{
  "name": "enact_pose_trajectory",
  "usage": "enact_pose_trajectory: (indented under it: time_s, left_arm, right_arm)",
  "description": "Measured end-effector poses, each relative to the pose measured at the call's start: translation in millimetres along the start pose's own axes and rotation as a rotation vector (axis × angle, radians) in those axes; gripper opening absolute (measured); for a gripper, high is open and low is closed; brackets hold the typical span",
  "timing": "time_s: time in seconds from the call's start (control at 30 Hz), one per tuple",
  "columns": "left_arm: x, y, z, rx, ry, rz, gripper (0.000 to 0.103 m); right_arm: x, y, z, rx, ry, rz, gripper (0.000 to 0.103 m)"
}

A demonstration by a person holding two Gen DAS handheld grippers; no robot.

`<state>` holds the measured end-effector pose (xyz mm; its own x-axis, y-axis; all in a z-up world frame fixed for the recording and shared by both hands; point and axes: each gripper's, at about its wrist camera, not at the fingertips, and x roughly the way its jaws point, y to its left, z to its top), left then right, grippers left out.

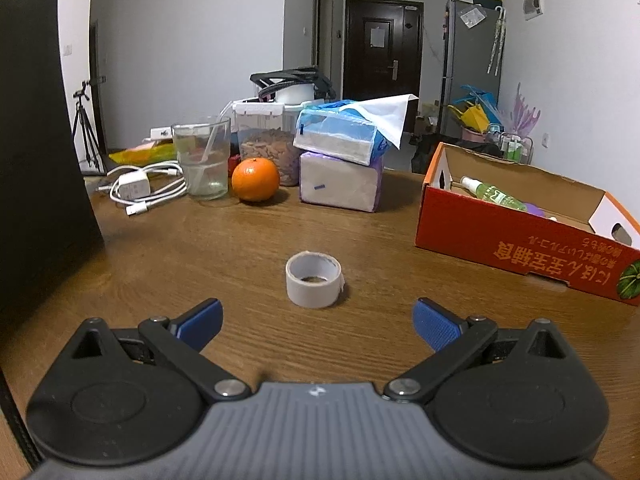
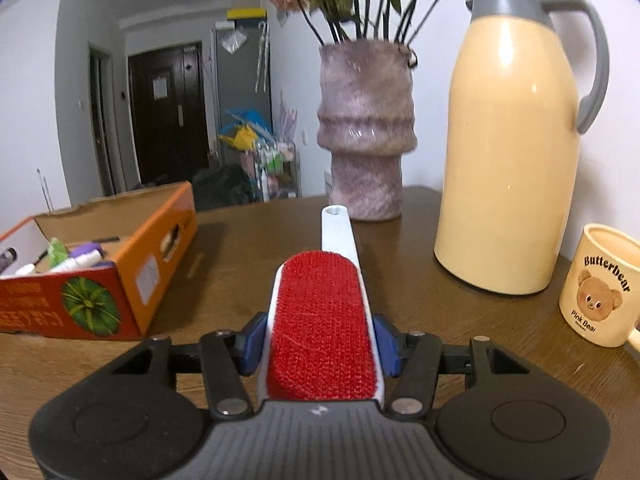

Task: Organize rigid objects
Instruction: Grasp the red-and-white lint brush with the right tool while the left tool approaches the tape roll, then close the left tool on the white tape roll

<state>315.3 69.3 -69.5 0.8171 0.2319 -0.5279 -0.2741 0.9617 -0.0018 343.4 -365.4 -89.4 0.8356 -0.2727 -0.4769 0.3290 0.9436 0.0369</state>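
A roll of pale tape stands on the wooden table just ahead of my left gripper, whose blue pads are spread wide with nothing between them. My right gripper is shut on a lint brush with a red bristle face and a white handle pointing away from me, held above the table. An orange cardboard box sits at the right in the left wrist view, and the same box at the left in the right wrist view; it holds a green spray bottle and other small items.
Behind the tape stand an orange fruit, a glass, a white charger with cable, tissue packs and a food container. Ahead of the brush are a vase, a cream thermos jug and a bear mug.
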Motion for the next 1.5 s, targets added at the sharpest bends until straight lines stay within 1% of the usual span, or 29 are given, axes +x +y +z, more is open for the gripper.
enact_pose_trajectory:
  time_s: [0.2, 0.3, 0.7, 0.9, 0.97, 1.1, 1.17, 1.2, 1.27, 1.37, 1.4, 1.43, 1.5]
  left_arm:
    - [15.6, 2.1, 5.1, 0.038, -0.019, -0.002, 0.103]
    - [25.3, 5.7, 8.0, 0.038, -0.019, -0.007, 0.103]
    - [62.3, 17.4, 19.4, 0.035, 0.027, -0.072, 0.103]
    - [73.4, 17.3, 21.9, 0.048, 0.040, -0.078, 0.102]
    - [75.3, 16.6, 22.2, 0.057, 0.043, -0.090, 0.095]
    - [79.0, 14.3, 22.1, 0.071, 0.048, -0.102, 0.086]
    - [80.7, 15.2, 22.1, 0.068, 0.057, -0.117, 0.076]
    - [81.6, 16.1, 22.2, 0.064, 0.063, -0.127, 0.074]
    - [82.4, 16.7, 22.0, 0.062, 0.069, -0.137, 0.063]
    - [83.0, 16.6, 21.6, 0.061, 0.078, -0.150, 0.053]
    - [83.5, 16.7, 21.2, 0.063, 0.082, -0.147, 0.048]
    - [84.4, 16.9, 20.9, 0.063, 0.086, -0.143, 0.045]
    - [84.3, 18.3, 21.0, 0.056, 0.087, -0.146, 0.044]
  right_arm:
    - [-20.2, 10.0, -5.5, 0.013, -0.043, 0.013, 0.055]
    - [-28.2, 17.2, -9.1, 0.010, -0.056, 0.019, 0.055]
    - [-51.2, 39.7, -21.5, 0.007, -0.096, 0.025, 0.055]
    - [-57.6, 49.1, -25.4, -0.001, -0.101, 0.032, 0.055]
    - [-59.1, 51.1, -26.6, 0.003, -0.101, 0.035, 0.055]
    - [-63.2, 55.8, -29.1, 0.003, -0.107, 0.038, 0.055]
    - [-65.1, 58.2, -30.0, 0.003, -0.110, 0.041, 0.055]
    - [-66.5, 59.5, -30.9, 0.002, -0.111, 0.042, 0.055]
    - [-68.7, 61.7, -31.9, 0.002, -0.115, 0.046, 0.055]
    - [-71.5, 64.3, -32.7, 0.001, -0.120, 0.051, 0.055]
    - [-72.8, 65.6, -33.4, 0.000, -0.121, 0.052, 0.055]
    - [-73.9, 66.7, -33.9, 0.000, -0.121, 0.054, 0.055]
    - [-76.9, 69.2, -35.7, -0.001, -0.124, 0.057, 0.055]
